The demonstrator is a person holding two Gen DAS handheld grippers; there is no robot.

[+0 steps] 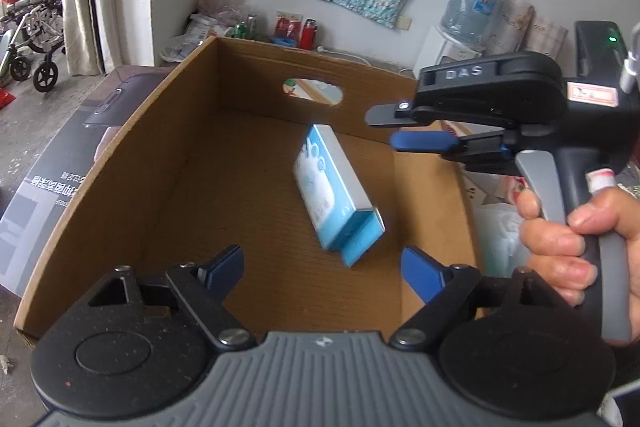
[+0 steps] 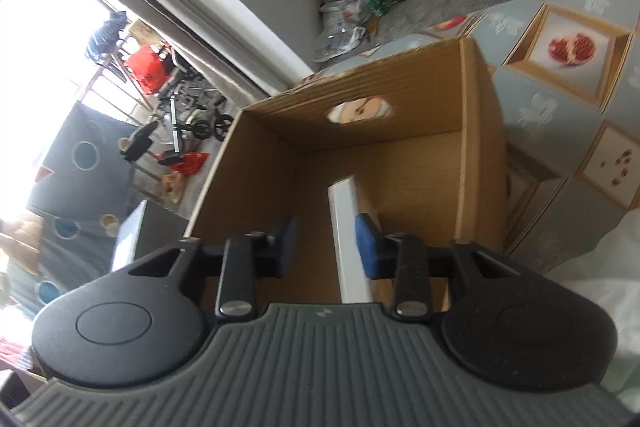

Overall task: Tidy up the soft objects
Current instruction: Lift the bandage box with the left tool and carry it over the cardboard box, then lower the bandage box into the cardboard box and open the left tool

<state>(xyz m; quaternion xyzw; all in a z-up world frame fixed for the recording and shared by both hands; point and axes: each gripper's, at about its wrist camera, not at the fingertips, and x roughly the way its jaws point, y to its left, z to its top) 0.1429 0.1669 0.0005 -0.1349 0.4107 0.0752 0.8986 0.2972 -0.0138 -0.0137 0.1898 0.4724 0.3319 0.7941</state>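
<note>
A: Because the blue and white packet (image 1: 334,193) looks tilted and blurred inside the cardboard box (image 1: 120,187), above its floor and near the middle, I judge it is just being dropped in. Do you agree?

B: Yes, I think the step is the release into the box. In the right wrist view the packet (image 2: 346,235) shows as a white edge between the pads, close to the one pad, but whether that pad touches it I cannot tell.

A: How is the right claw (image 1: 384,129)?

B: Partly spread, not pinching. From the side, in the left wrist view, nothing is between its fingers, and the packet is below it.

A: And the left claw (image 1: 322,267)?

B: Spread wide, holding nothing, over the near edge of the box.

A: What does the next move call for?

B: I suppose both claws must go out of the box and look for another soft thing. None is visible here.
</note>
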